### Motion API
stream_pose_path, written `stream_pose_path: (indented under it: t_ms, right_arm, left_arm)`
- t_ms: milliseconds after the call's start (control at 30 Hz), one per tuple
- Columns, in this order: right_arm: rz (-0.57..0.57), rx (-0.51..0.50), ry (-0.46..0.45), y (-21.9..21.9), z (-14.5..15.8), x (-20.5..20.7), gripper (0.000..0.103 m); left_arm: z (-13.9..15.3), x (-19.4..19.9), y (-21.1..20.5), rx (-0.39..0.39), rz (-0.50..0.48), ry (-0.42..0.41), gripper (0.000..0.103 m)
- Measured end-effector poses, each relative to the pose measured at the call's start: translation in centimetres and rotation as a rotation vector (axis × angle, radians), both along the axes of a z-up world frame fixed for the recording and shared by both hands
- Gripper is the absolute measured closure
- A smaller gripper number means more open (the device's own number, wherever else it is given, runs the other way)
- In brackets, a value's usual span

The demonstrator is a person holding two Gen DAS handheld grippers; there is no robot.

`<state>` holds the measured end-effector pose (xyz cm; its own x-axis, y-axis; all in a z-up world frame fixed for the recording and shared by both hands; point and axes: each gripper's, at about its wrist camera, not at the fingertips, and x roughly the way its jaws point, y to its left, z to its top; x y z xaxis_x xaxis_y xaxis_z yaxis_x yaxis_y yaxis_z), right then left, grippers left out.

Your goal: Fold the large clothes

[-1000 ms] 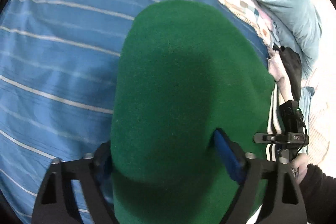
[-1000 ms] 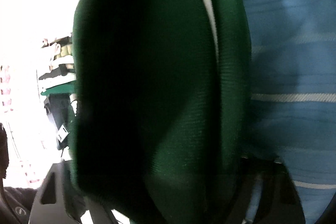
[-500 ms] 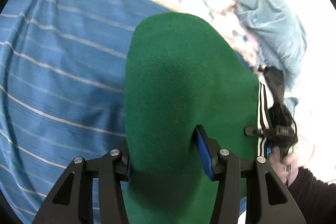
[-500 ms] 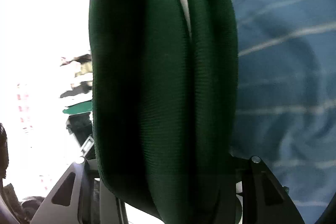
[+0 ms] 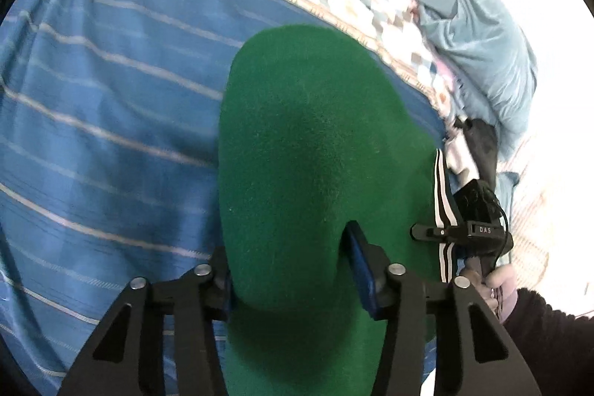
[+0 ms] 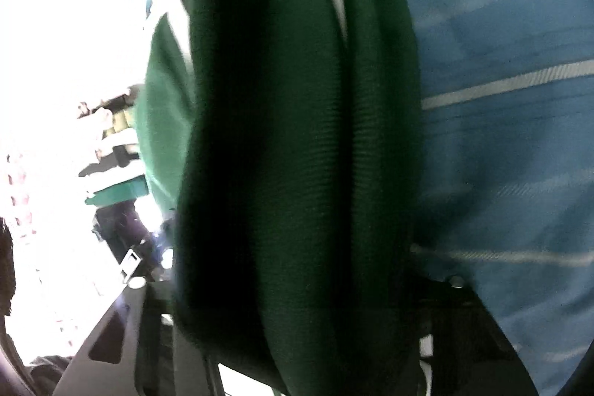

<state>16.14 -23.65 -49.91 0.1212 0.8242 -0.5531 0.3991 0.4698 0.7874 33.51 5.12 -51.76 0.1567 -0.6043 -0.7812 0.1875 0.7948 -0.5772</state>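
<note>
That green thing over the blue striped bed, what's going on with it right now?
A person is folding a green garment with a handheld gripper in each hand. The left gripper is shut on a bulging fold of it, and the right gripper is clamped on doubled layers at the edge with the white stripes. The garment is held above the blue striped bedsheet, not yet laid flat.

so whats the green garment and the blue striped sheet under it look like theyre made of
Green garment: looks like a thick, matte, fleecy knit, judging by its fuzzy nap; the right wrist view shows fine ribbing on the outer face. White side stripes suggest sportswear, likely synthetic or a cotton blend.
Blue striped sheet: seems a thin, smooth woven cotton-like cloth with soft creases.
</note>
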Motion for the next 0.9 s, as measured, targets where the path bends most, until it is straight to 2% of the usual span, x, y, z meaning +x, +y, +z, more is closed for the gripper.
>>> stream_pose_path:
  t_ms: [100,200,300,333,433,500,533,600,700,767,833,867,900]
  right_arm:
    - [-0.022,0.016,-0.025,2.1,2.5,0.5,0.06]
    - [-0.019,0.028,-0.073,3.4,5.4,3.2,0.06]
    - [-0.005,0.01,-0.124,5.0,8.2,7.9,0.06]
    - [-0.001,0.007,-0.135,5.1,8.5,8.0,0.06]
    - [0.017,-0.005,-0.176,6.9,10.0,14.3,0.06]
    - [0.026,-0.009,-0.196,2.1,10.3,19.0,0.06]
    - [0.034,-0.014,-0.205,2.8,10.0,21.6,0.06]
    - [0.039,-0.018,-0.211,-0.2,9.0,26.8,0.06]
    - [0.04,-0.021,-0.185,0.4,5.9,31.7,0.06]
    - [0.042,-0.033,-0.153,0.5,3.7,33.6,0.06]
    - [0.049,-0.079,-0.095,0.7,1.1,34.4,0.06]
    - [0.056,-0.092,-0.077,0.7,0.4,34.3,0.057]
    - [0.057,-0.108,-0.057,0.9,0.0,34.2,0.049]
  left_arm:
    - [1.9,1.6,0.5,-0.007,0.002,-0.024,0.059]
    - [4.1,4.2,0.9,-0.028,0.015,-0.05,0.059]
    - [6.7,8.6,0.7,-0.032,0.028,-0.091,0.059]
    - [7.3,10.0,0.6,-0.031,0.034,-0.101,0.059]
    - [8.7,15.8,0.7,-0.032,0.057,-0.137,0.059]
    - [8.9,20.0,0.8,-0.032,0.068,-0.154,0.059]
    - [8.8,22.2,1.1,-0.029,0.072,-0.16,0.059]
    - [7.9,26.9,1.2,-0.006,0.067,-0.172,0.059]
    - [5.6,31.4,1.5,0.013,0.055,-0.162,0.059]
    - [2.9,34.3,1.2,0.023,0.048,-0.126,0.059]
    - [0.3,35.5,0.5,0.065,0.033,-0.084,0.059]
    - [-0.9,35.8,0.3,0.099,0.027,-0.083,0.055]
    - [-1.5,35.8,0.4,0.098,0.025,-0.084,0.05]
